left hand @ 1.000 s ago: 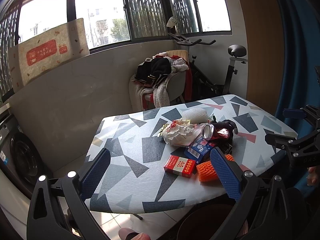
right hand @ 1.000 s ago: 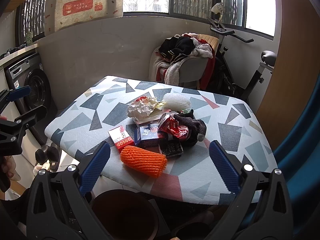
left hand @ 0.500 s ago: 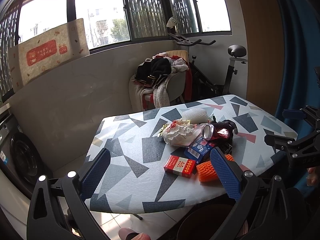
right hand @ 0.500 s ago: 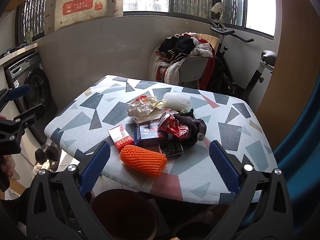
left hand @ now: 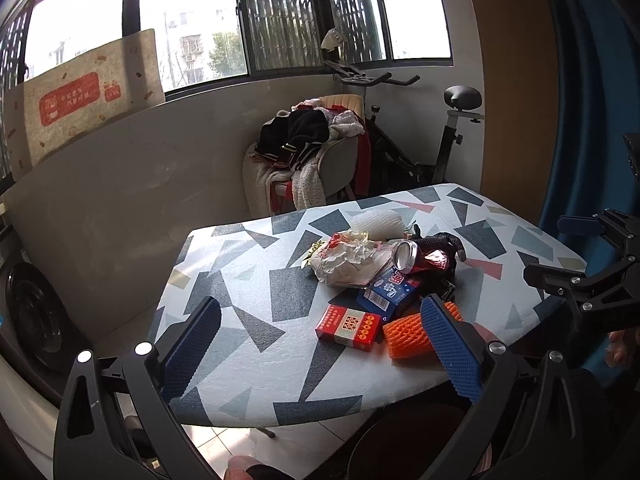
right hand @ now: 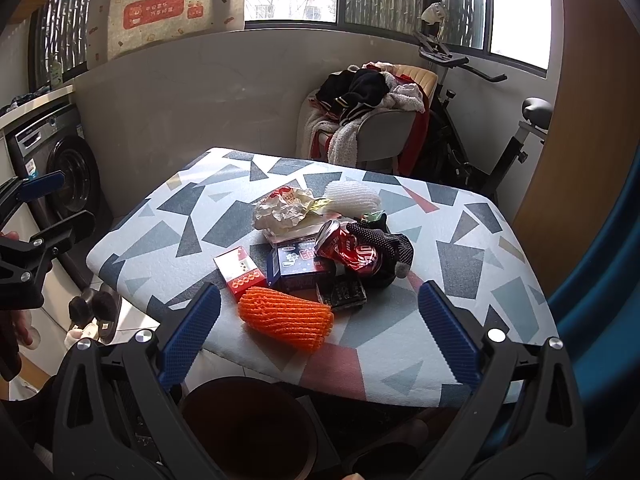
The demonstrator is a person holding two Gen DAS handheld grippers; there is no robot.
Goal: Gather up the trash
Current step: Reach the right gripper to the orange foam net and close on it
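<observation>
Trash pile sits centre of the table (right hand: 460, 264): orange foam net (right hand: 286, 318) nearest you, red box (right hand: 239, 270) to its left, crushed can (right hand: 352, 250) and crumpled wrapper (right hand: 282, 212) behind. Bin (right hand: 248, 426) waits below the table's near edge, lower centre of frame. Both your grippers, right gripper (right hand: 318, 336) and left gripper (left hand: 318, 348), hang empty with jaws spread wide. Take the net first; it lies close to the edge, so lift, don't drag. Open room left of the pile.

On my table (right hand: 168, 220) I count two foam nets, one orange (right hand: 286, 322), one white (right hand: 352, 198); one crushed can (right hand: 352, 250); one red box (right hand: 239, 270); one blue box (right hand: 298, 266); one crumpled wrapper (right hand: 284, 212).
</observation>
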